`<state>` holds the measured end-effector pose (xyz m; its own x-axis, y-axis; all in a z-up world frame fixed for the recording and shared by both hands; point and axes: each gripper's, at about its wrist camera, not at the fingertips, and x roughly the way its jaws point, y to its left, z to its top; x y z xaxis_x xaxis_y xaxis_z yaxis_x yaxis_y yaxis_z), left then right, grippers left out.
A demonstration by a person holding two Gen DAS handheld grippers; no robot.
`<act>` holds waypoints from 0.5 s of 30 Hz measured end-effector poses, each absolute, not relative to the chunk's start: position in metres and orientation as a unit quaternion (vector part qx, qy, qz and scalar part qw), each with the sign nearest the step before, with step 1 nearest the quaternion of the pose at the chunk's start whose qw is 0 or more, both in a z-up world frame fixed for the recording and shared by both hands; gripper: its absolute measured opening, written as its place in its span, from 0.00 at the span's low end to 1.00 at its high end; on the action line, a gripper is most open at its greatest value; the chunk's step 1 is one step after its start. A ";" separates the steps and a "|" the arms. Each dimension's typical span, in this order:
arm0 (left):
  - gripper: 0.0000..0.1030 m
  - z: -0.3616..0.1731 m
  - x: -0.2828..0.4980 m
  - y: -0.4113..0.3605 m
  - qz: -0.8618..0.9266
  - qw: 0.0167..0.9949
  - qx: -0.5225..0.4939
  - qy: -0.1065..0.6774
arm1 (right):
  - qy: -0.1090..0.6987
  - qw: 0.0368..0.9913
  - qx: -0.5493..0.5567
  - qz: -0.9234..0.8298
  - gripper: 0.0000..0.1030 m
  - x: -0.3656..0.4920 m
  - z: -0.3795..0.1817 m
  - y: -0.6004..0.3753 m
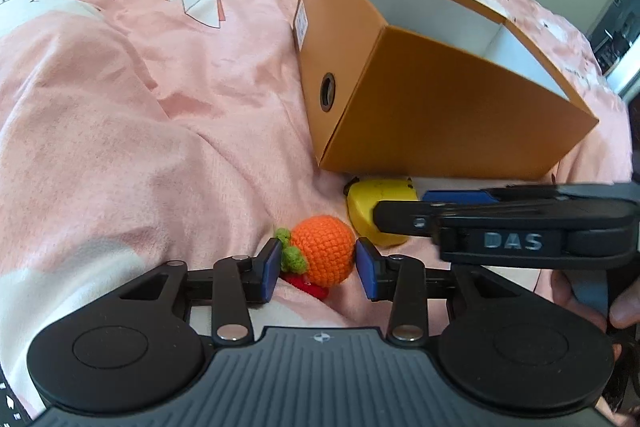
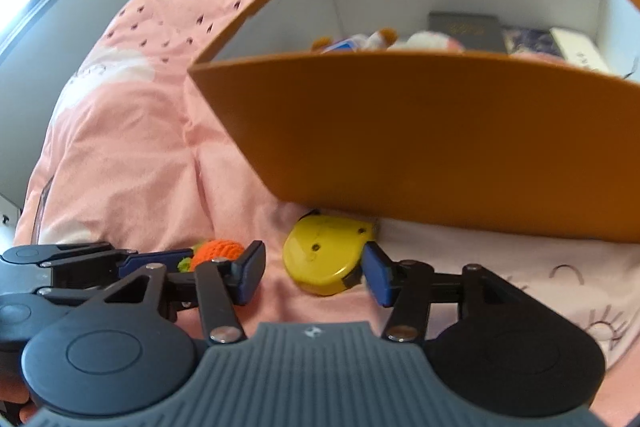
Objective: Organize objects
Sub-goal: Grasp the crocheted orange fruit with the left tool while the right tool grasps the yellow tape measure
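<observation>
Claws [image 1: 316,269] [image 2: 312,273] straddle crochet orange [image 1: 326,251] and yellow tape measure [image 2: 324,255] beside box [image 1: 440,115]

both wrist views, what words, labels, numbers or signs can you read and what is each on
"DAS": raised letters on the right gripper body, seen in the left wrist view.
White sticker on the end of the orange box: print too small to read.
Dark book inside the box: gold marking, too blurred to read.
White item beside it: dark marks, unreadable.

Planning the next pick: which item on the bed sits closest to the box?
The yellow tape measure, right at the box's base; the crochet orange lies farther out.
</observation>
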<state>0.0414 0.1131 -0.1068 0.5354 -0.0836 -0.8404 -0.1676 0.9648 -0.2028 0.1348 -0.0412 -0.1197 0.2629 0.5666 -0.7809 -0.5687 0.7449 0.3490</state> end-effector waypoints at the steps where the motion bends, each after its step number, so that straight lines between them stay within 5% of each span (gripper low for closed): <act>1: 0.45 -0.109 0.042 0.112 0.023 0.867 -0.129 0.481 | 0.491 0.795 -0.008 0.357 0.60 0.135 -0.121 -0.037; 15: 0.49 -0.118 0.044 0.115 0.010 0.867 -0.129 0.482 | 0.505 0.796 -0.064 0.326 0.53 0.140 -0.139 -0.014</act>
